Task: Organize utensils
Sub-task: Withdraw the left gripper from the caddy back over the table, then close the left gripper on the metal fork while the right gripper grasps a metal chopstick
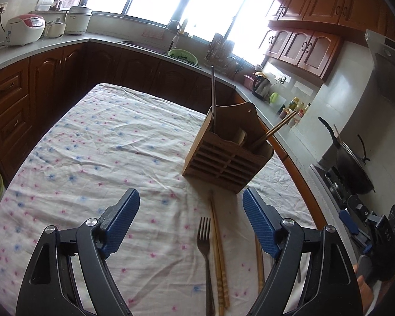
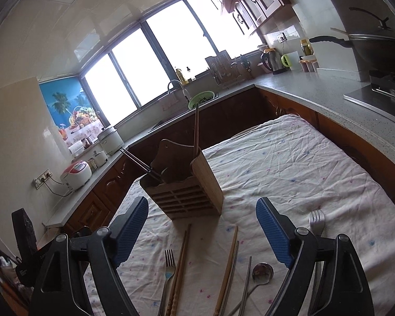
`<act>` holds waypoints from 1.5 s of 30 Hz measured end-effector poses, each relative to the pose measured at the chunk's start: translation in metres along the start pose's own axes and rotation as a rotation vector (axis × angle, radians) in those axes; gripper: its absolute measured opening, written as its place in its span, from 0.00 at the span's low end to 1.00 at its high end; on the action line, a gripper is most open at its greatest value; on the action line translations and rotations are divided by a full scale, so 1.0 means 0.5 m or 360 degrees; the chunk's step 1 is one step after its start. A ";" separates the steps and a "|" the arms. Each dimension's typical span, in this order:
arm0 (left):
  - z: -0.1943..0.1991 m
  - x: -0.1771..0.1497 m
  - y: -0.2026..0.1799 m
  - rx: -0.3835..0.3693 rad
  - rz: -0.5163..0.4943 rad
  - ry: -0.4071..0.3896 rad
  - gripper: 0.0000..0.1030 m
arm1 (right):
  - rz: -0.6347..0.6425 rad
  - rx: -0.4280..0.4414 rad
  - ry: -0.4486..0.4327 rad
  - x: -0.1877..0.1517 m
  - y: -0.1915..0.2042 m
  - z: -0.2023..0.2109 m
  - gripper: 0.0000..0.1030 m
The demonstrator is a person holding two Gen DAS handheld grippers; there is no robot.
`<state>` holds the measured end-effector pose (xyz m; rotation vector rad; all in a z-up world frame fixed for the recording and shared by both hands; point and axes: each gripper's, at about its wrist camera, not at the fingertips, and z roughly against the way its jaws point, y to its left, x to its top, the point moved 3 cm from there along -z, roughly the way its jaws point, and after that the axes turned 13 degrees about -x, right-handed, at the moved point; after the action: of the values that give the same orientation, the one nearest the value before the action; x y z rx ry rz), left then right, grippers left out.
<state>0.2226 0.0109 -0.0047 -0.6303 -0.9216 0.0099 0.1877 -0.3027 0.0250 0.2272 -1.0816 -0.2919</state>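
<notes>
A slatted wooden utensil holder [image 1: 229,158] [image 2: 187,184] stands on the flowered tablecloth [image 1: 105,144]. A tall dark handle [image 1: 212,92] and leaning wooden chopsticks [image 1: 279,129] stick out of it. In front of it lie a fork [image 1: 204,237] [image 2: 168,263], a wooden chopstick pair [image 1: 218,250] [image 2: 180,263], one more wooden chopstick [image 2: 227,263], metal chopsticks [image 2: 246,284], a metal spoon [image 2: 262,272] and a second fork [image 2: 317,221]. My left gripper [image 1: 191,197] hovers open over the fork and chopsticks. My right gripper [image 2: 201,205] hangs open above the row of utensils, holding nothing.
A grey counter [image 1: 18,52] wraps around the table, with rice cookers [image 1: 25,30], a sink with a green colander [image 1: 183,55], a kettle [image 1: 260,87] and a wok [image 1: 352,163] on the stove at the right. The other gripper's body [image 1: 366,223] shows at the right edge.
</notes>
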 end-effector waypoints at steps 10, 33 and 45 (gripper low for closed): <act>0.018 -0.051 -0.005 0.0011 -0.0023 0.0060 0.80 | 0.0042 -0.0036 0.0065 -0.062 -0.014 0.024 0.83; -0.013 -0.071 -0.009 0.0042 -0.0078 0.0154 0.80 | 0.0125 -0.0079 0.0125 -0.094 -0.023 0.007 0.82; -0.095 -0.093 -0.006 0.0064 -0.0143 0.0306 0.78 | 0.0230 -0.0160 0.0339 -0.129 -0.025 -0.088 0.52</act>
<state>0.2284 -0.0282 -0.0584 -0.5420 -0.7613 -0.1107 0.1973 -0.2905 -0.0525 0.0874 -0.8653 -0.1870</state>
